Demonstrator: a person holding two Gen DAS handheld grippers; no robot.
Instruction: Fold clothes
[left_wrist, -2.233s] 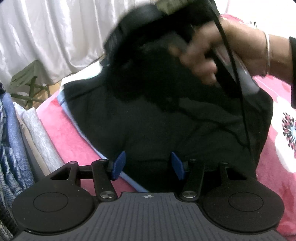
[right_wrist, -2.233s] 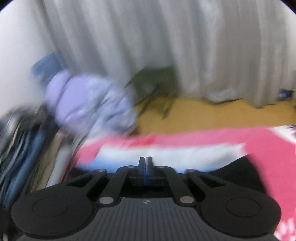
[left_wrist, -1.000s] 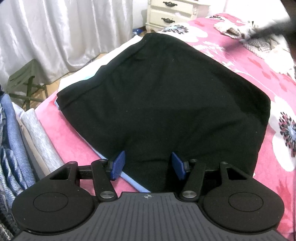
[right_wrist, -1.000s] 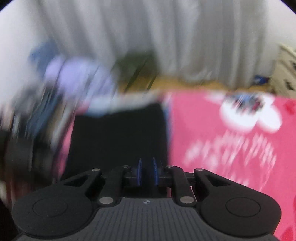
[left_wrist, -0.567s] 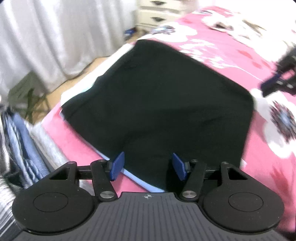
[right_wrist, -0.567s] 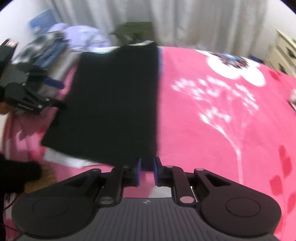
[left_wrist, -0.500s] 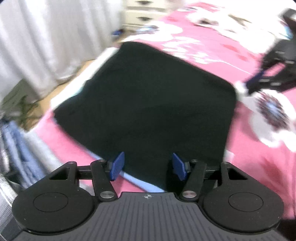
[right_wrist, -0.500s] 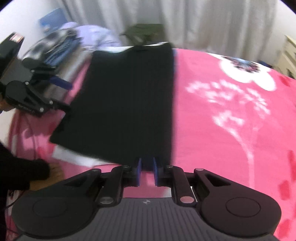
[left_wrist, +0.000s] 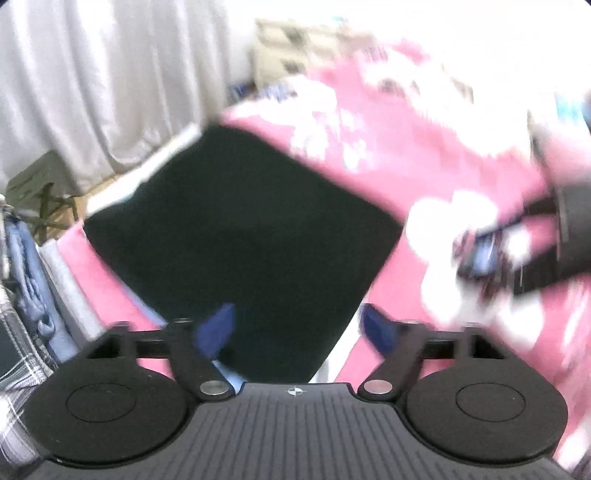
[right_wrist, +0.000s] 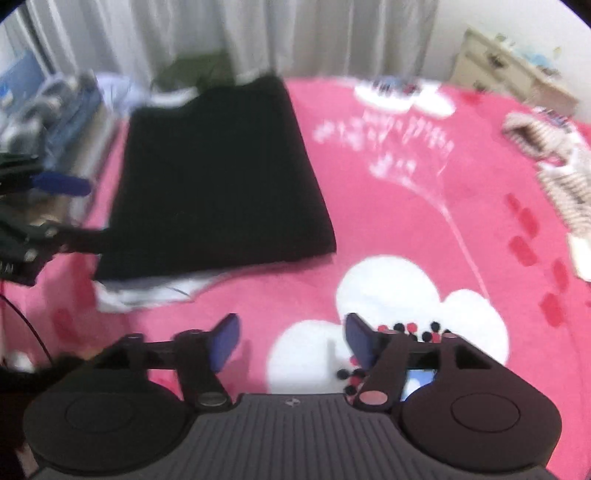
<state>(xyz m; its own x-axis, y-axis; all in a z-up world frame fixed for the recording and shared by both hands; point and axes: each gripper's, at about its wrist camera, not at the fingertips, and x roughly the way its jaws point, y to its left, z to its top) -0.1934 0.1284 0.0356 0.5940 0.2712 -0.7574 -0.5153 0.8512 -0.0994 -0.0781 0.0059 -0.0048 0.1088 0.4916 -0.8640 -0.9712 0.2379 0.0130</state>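
We are leaving the folded black garment (right_wrist: 218, 177) lying flat on the pink bed (right_wrist: 406, 229), its fold finished. Beside it, our left hand-held gripper (left_wrist: 297, 326) and right hand-held gripper (right_wrist: 291, 338) have just been opening, both released and empty.

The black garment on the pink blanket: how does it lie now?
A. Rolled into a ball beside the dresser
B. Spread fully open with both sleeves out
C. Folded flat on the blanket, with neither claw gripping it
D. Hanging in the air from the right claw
C: the black garment lies folded flat on the pink blanket, and the right claw and left claw are open, gripping nothing.
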